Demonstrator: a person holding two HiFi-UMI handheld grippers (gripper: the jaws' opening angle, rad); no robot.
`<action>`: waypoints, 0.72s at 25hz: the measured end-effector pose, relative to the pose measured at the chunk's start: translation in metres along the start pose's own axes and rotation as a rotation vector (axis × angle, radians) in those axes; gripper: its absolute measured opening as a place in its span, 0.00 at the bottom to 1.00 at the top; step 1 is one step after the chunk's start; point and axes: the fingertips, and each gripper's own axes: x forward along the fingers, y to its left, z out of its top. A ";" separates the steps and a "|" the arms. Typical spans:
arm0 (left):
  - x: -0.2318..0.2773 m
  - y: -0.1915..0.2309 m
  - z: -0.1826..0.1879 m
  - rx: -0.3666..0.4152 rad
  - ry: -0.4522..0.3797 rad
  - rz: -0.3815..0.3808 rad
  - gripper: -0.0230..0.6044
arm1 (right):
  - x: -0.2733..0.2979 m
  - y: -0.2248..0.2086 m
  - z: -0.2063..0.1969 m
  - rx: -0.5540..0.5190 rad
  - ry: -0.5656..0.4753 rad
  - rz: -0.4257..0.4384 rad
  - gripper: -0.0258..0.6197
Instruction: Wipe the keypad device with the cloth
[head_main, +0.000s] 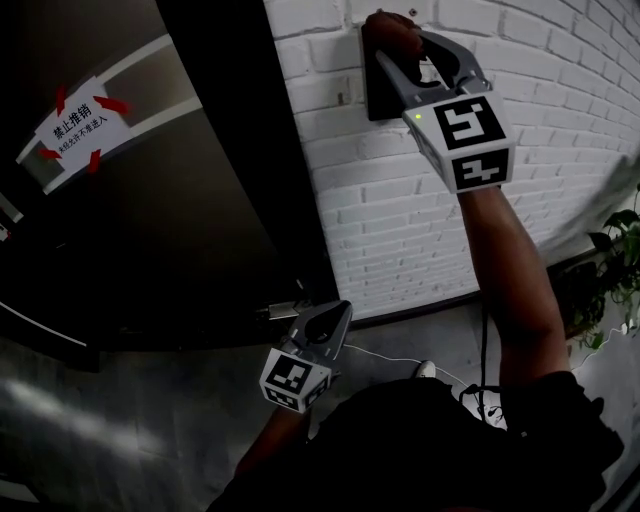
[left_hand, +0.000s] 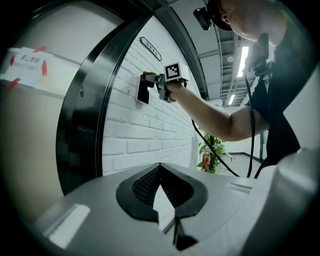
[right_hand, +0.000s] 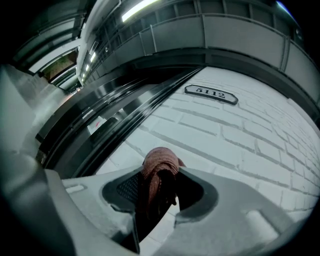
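Note:
The keypad device (head_main: 374, 88) is a dark panel on the white brick wall, also seen in the left gripper view (left_hand: 143, 93). My right gripper (head_main: 398, 52) is raised to it and shut on a reddish-brown cloth (head_main: 392, 32), which presses on the panel's top edge. In the right gripper view the bunched cloth (right_hand: 159, 165) sticks out between the jaws of the right gripper (right_hand: 159, 176) and hides the device. My left gripper (head_main: 336, 318) hangs low by the door, away from the wall; its jaws (left_hand: 160, 167) are shut with nothing in them.
A dark door (head_main: 190, 200) with a white taped notice (head_main: 78, 122) stands left of the brick wall (head_main: 400, 230). A number plate (right_hand: 210, 94) hangs higher on the wall. A potted plant (head_main: 610, 270) stands at the right. A cable (head_main: 400, 358) lies on the floor.

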 end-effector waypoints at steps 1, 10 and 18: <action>0.000 0.000 -0.001 -0.002 0.002 0.000 0.06 | -0.001 0.001 -0.003 -0.001 0.002 -0.003 0.28; -0.002 0.001 -0.004 -0.009 0.008 0.013 0.06 | -0.008 0.013 -0.021 -0.012 0.020 -0.004 0.28; -0.001 -0.004 -0.004 -0.006 0.010 0.015 0.06 | -0.015 0.025 -0.036 -0.002 0.043 0.015 0.28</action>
